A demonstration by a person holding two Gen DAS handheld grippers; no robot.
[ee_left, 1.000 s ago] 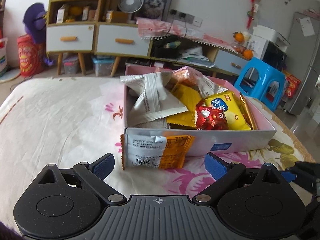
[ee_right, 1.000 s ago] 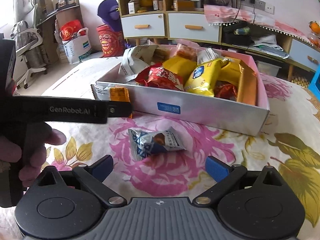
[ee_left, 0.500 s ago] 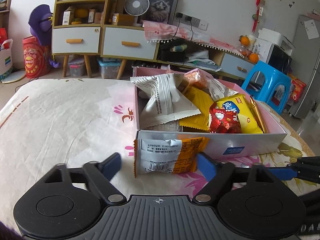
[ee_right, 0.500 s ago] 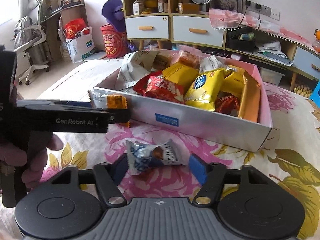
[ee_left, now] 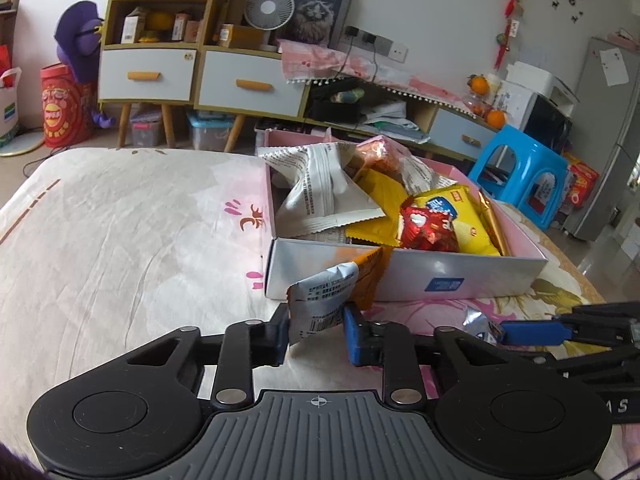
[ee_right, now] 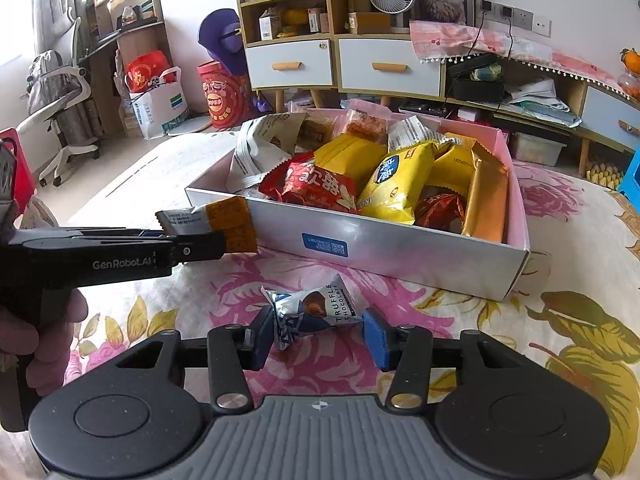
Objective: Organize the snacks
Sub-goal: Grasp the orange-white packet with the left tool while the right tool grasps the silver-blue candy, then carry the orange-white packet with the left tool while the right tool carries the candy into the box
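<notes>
Orange-and-white wafer packet (ee_left: 334, 294) buckles at lower centre as the closing left gripper (ee_left: 316, 334) pinches it beside the pink snack box (ee_left: 400, 276); the right gripper (ee_right: 318, 338) closes around a truffle chocolate (ee_right: 316, 310). Crinkly wrappers could slip free if lifted early.

Snack box (ee_right: 400, 248) on bedspread (ee_left: 120, 240), truffle packet (ee_right: 316, 308) before it, wafer packet (ee_left: 328, 296) at its corner (left), cabinets (ee_right: 340, 64) behind.

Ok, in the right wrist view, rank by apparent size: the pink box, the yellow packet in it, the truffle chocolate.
1. Pink box, by far.
2. Yellow packet.
3. Truffle chocolate; it sits nearer the camera, so its true size is likely smaller than it looks.
</notes>
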